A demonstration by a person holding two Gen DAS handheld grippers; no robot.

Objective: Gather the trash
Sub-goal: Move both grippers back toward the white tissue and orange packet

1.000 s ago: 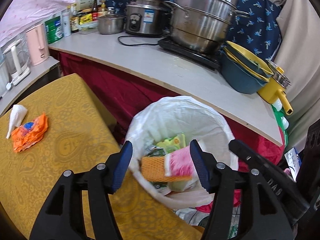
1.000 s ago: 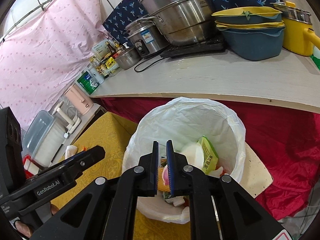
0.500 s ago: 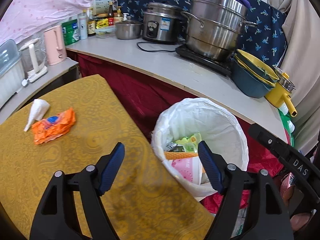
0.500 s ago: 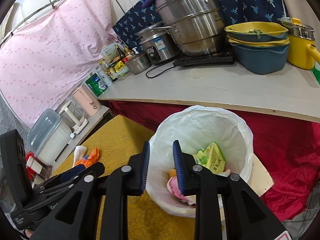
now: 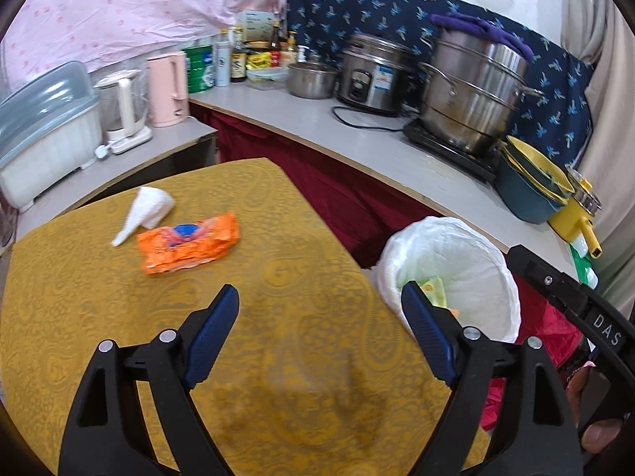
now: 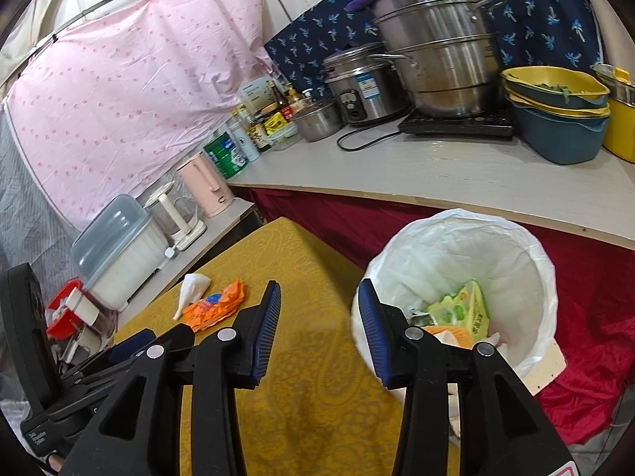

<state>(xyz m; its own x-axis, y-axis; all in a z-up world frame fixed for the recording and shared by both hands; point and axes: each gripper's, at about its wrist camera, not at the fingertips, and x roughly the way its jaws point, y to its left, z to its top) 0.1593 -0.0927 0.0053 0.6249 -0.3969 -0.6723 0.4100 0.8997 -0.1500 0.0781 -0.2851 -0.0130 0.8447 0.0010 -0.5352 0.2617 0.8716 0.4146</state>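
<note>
The left gripper (image 5: pixel 319 309) hung wide and empty, its jaws just opened further over the yellow table (image 5: pixel 99 317), the right gripper (image 6: pixel 317 311) likewise parting on nothing, while beyond lay the orange wrapper (image 5: pixel 188 242) beside a white tissue (image 5: pixel 145 210), the lined bin (image 6: pixel 456 246) alongside.

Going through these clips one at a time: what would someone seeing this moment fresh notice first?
Probably the orange wrapper lying on the yellow tablecloth, with a white crumpled tissue just behind it. Next, the white-lined trash bin beside the table's edge, below the counter, with green and orange packets already inside. Both the left gripper and the right gripper hang empty, jaws just opening.
</note>
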